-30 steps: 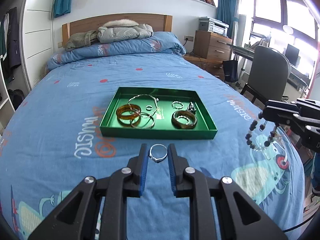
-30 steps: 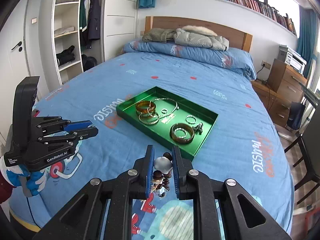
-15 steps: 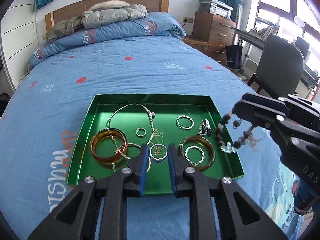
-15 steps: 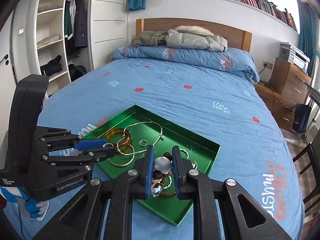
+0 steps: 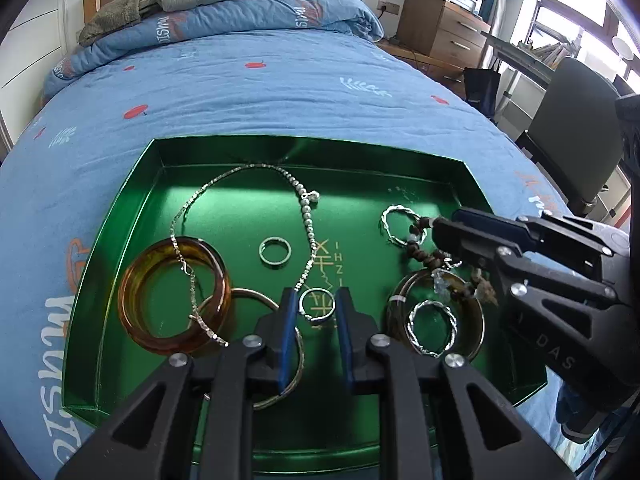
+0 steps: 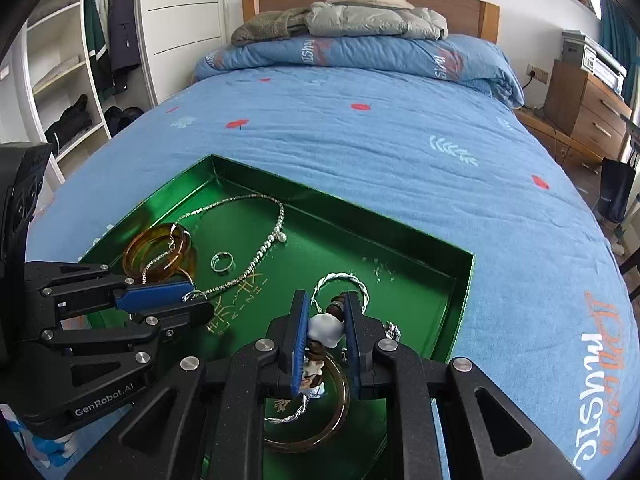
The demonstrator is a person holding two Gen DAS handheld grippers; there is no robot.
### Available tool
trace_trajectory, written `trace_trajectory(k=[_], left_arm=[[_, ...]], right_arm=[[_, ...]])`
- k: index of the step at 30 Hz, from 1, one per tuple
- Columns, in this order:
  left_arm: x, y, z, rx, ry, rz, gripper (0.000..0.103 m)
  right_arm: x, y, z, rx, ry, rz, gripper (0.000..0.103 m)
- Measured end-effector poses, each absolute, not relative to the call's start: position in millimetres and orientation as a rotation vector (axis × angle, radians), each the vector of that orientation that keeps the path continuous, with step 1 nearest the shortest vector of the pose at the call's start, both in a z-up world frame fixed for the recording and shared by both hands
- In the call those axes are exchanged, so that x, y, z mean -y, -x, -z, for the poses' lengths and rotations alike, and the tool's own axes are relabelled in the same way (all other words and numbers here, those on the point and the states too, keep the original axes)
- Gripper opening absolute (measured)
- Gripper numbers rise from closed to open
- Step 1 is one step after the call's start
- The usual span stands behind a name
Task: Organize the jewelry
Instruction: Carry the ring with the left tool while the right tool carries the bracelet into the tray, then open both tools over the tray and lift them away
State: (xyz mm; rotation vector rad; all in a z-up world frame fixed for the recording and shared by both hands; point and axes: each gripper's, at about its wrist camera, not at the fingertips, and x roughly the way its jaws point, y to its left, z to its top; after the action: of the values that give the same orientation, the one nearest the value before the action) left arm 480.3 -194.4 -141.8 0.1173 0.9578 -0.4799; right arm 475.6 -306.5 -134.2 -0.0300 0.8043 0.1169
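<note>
A green tray lies on the blue bed and holds several pieces of jewelry. My left gripper is shut on a small silver ring low over the tray's middle. My right gripper is shut on a beaded bracelet, which hangs over a brown bangle at the tray's right. In the tray lie an amber bangle, a silver chain necklace, a plain ring and twisted silver hoops.
The bed's blue cover surrounds the tray. Pillows and a jacket lie at the headboard. A wooden nightstand and a desk chair stand to the right, open wardrobe shelves to the left.
Both grippers have moved forward and down over the tray, each still holding its piece. The beaded bracelet now hangs over the brown bangle.
</note>
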Motion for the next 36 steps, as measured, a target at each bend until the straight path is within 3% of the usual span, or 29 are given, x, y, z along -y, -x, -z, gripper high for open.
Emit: trace_trajectory(k=[11,13,15,19,24,28,36], left_arm=[[195.5,-482.3,143.0,-0.958,-0.135,0.453,0.019],[193.9,-479.7,139.6,-0.953,-0.137,0.453,0.019],[192.2,-475.1,133.8,-0.946,-0.137,0.452,0.020],[184.8,-456.3,116.3,-0.909,-0.151,0.434,0.033],[170.5,-418.8,88.7,-0.845,-0.160,0.415,0.039],[152.7,-379.4,68.3,-0.735,-0.136,0.390,0.040],[120.1,-301.6,36.5,-0.672,-0.134,0.286,0.040]], right_arm=[[310.1,-471.4,142.8,-0.869,0.023,-0.093,0.020],[311.4,-468.4,138.8,-0.862,0.018,-0.089,0.029],[312.0,-462.0,133.0,-0.850,0.012,-0.092,0.032],[312.5,-443.3,116.3,-0.817,0.005,-0.078,0.036],[312.0,-409.6,92.7,-0.764,-0.024,-0.058,0.048],[303.1,-374.3,78.3,-0.717,-0.035,-0.054,0.062],[272.2,-290.4,57.9,-0.648,-0.052,-0.058,0.078]])
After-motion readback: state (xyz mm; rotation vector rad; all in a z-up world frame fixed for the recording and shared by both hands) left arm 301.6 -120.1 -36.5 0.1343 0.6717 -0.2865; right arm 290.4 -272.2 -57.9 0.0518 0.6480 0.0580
